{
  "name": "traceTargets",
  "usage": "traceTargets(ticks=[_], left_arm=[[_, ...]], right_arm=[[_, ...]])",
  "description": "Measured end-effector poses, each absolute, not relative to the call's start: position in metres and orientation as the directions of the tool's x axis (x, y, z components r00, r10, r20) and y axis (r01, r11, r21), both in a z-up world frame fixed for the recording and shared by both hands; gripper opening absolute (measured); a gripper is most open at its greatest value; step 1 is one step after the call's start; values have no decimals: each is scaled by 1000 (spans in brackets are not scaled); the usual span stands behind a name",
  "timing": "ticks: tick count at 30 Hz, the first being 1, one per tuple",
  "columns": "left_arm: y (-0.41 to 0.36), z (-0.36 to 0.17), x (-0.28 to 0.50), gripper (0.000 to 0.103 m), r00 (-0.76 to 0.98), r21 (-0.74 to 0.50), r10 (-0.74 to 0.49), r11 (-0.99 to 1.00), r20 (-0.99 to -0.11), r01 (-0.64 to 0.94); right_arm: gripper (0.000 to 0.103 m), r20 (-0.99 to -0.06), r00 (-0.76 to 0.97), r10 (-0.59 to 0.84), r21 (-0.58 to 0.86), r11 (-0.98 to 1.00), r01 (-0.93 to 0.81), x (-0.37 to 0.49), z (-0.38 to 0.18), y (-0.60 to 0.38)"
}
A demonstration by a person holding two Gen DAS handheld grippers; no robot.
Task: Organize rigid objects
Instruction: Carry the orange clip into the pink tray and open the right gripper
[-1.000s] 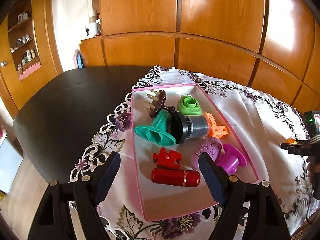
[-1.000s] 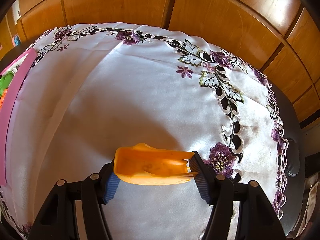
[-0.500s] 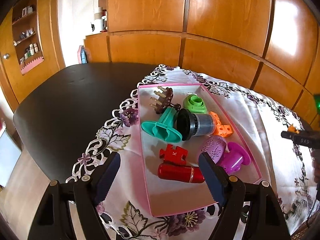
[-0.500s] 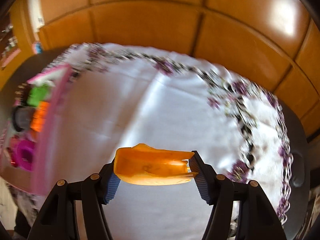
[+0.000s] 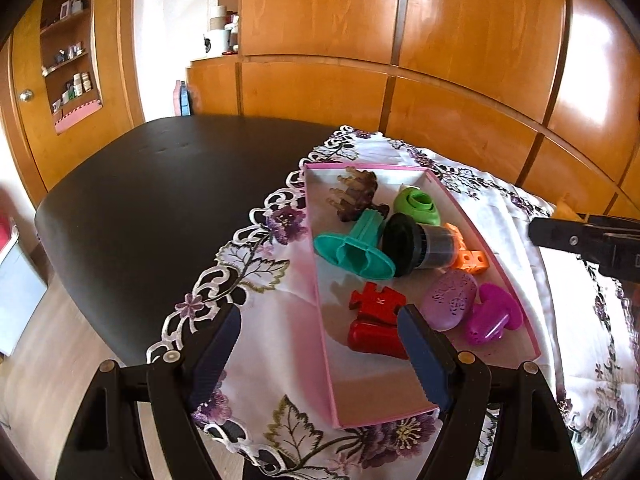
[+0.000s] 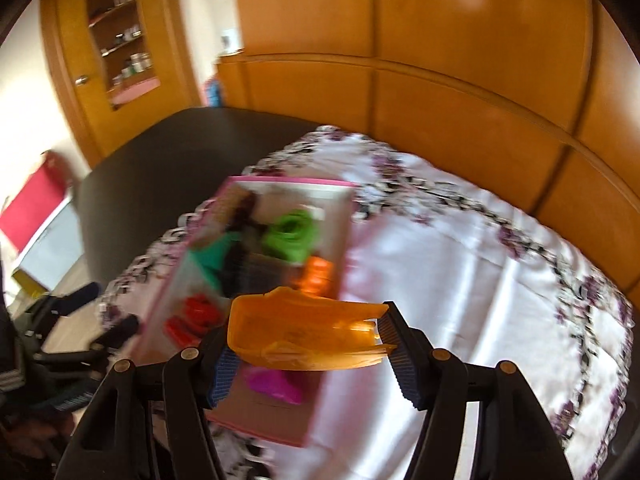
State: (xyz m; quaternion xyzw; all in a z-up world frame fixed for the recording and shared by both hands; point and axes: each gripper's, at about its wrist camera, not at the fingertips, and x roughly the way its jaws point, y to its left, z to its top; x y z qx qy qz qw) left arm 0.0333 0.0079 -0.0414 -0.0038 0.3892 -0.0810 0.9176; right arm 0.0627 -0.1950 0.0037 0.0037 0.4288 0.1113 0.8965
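A second ago our right wrist view held only white embroidered tablecloth (image 6: 460, 264); now the shallow pink cardboard tray (image 6: 344, 236) fills its middle, blurred by motion. Our right gripper (image 6: 306, 350) has swung over the tray's near end with its fingers clamped on the translucent orange plastic scoop-shaped piece (image 6: 300, 336), which sits crosswise between the blue pads, clear of the tray. In the left wrist view the tray (image 5: 316, 280) has slid rightward, and our left gripper (image 5: 320, 354) hangs above its near left wall, fingers spread and holding nothing. The right gripper (image 5: 588, 240) shows at the right edge, beyond the tray's far wall. In the tray lie a brown hair claw (image 5: 356, 196), a green round piece (image 5: 418, 208), a teal flanged piece (image 5: 352, 250), a black-capped dark jar (image 5: 420, 244), an orange perforated block (image 5: 470, 258), a red puzzle piece (image 5: 378, 300), a red cylinder (image 5: 374, 338) partly behind the left gripper's finger, a lilac oval (image 5: 450, 298) and a magenta piece (image 5: 494, 320). The dark table (image 5: 160, 200) lies to the left.
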Motion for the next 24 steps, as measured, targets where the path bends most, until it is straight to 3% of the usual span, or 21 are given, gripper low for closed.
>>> traceTargets(ticks=[8, 16, 19, 24], left_arm=[[23, -44, 34, 81, 688, -79, -126, 992, -715, 100], [29, -45, 34, 81, 685, -88, -127, 992, -718, 92], [29, -46, 34, 81, 683, -87, -127, 992, -719, 92], [29, -47, 34, 81, 682, -87, -122, 992, -721, 85]], right_arm=[[65, -805, 542, 242, 122, 961, -249, 86, -21, -145], [64, -874, 477, 89, 7, 985, -171, 113, -75, -136], [64, -893, 434, 122, 67, 988, -139, 119, -87, -143], [65, -887, 445, 122, 51, 984, -169, 111, -87, -139]])
